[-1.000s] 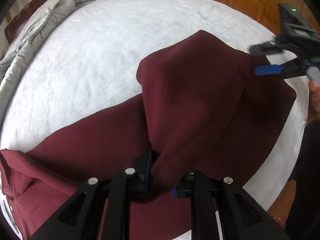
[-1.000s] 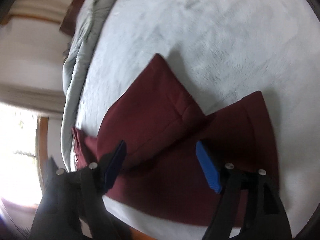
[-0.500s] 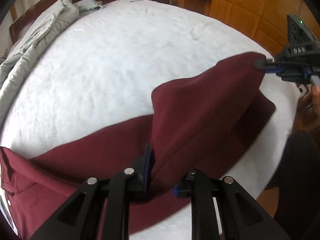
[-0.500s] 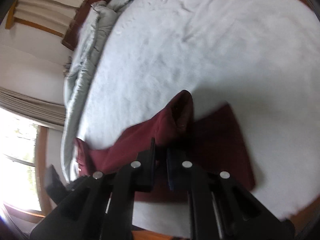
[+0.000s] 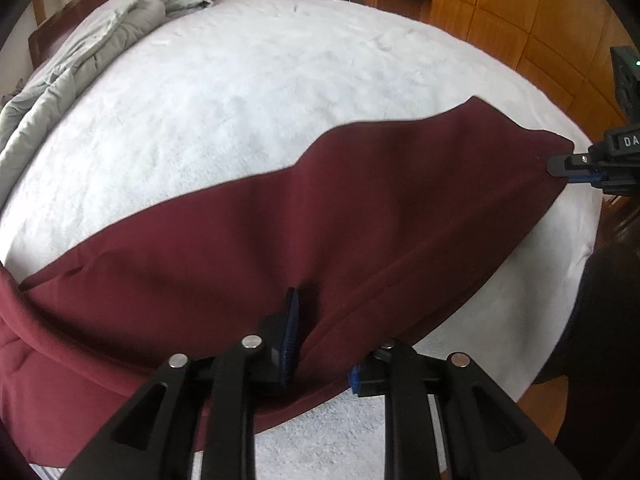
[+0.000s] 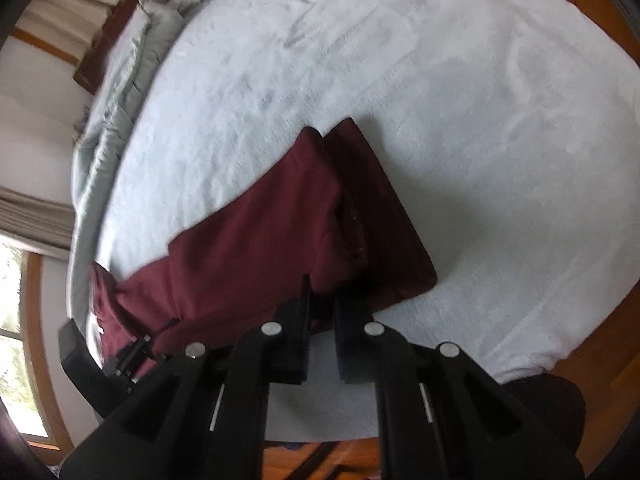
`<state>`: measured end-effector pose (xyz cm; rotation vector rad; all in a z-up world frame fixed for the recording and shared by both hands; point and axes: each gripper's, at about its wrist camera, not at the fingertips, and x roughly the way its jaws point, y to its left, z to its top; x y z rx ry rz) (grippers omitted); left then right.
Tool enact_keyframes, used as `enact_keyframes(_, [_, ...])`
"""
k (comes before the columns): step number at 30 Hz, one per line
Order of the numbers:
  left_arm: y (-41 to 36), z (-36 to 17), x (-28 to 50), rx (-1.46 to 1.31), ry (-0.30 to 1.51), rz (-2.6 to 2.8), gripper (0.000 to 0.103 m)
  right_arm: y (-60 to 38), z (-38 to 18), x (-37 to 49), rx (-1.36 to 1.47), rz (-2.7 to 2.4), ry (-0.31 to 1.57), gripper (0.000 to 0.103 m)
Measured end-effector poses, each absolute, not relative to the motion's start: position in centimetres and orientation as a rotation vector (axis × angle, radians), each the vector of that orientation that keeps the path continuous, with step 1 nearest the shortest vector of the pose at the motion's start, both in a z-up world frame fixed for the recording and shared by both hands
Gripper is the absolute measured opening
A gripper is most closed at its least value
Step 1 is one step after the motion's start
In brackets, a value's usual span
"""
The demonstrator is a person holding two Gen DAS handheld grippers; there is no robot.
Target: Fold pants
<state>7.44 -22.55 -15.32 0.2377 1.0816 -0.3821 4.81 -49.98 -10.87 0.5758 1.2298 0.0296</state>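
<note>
Maroon pants point(image 5: 320, 248) spread across near edge of white bed point(image 5: 260, 100), leg end lifted toward 3 o'clock. Left tongs point(image 5: 320, 344) narrow, opening, fabric fold between. Right tongs point(image 6: 322, 312) clamped on leg hem. Risk: left grip slackens, fold slips, legs misalign.

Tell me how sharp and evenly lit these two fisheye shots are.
Left wrist view: sharp, even daylight, edges bowed, maroon pants crisp on the white bedspread. Right wrist view: softer with slight motion blur, and the window at left is blown out.
</note>
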Motion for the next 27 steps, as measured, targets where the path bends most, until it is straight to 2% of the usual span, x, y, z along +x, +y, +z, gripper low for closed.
enact_keyframes(4, [-23.2, -15.1, 7.0, 0.294, 1.046, -0.357, 0.025, -49.0, -13.4, 5.4, 0.516, -0.013, 1.320, 0.011])
enact_keyframes(5, [-23.2, -15.0, 6.7, 0.301, 1.048, -0.354, 0.030, -48.5, -12.7, 5.5, 0.477, -0.015, 1.324, 0.018])
enact_keyframes(6, [-23.2, -14.8, 6.6, 0.298, 1.057, -0.359, 0.039, -48.1, -11.7, 5.4, 0.446, -0.019, 1.322, 0.024])
enact_keyframes(7, [-22.9, -14.4, 6.6, 0.283, 1.070, -0.368, 0.046, -47.6, -10.9, 5.4, 0.417, -0.033, 1.315, 0.041])
enact_keyframes(8, [-22.3, -13.7, 6.5, 0.234, 1.100, -0.376, 0.066, -47.1, -9.4, 5.2, 0.363, -0.061, 1.294, 0.052])
enact_keyframes(9, [-21.7, -13.2, 6.8, 0.196, 1.112, -0.379, 0.080, -46.4, -7.9, 5.1, 0.298, -0.098, 1.274, 0.053])
enact_keyframes(12, [-18.6, -11.0, 5.9, 0.058, 1.124, -0.383, 0.084, -44.4, -4.3, 4.4, 0.158, -0.181, 1.198, 0.054])
enact_keyframes(16, [-12.1, -9.5, 5.4, -0.074, 1.168, -0.266, 0.085, -40.2, -2.5, 4.6, 0.225, 0.069, 1.143, 0.067])
enact_keyframes(23, [-1.3, -9.0, 5.7, -0.202, 1.227, -0.012, 0.085, -26.0, -6.7, 6.9, 0.298, 0.544, 1.280, 0.066])
enact_keyframes(25, [1.1, -8.8, 5.9, -0.226, 1.229, 0.037, 0.085, -22.2, -7.5, 7.6, 0.234, 0.633, 1.292, 0.066])
enact_keyframes(27, [2.6, -8.8, 6.2, -0.246, 1.239, 0.062, 0.085, -19.3, -7.9, 7.8, 0.096, 0.657, 1.290, 0.071])
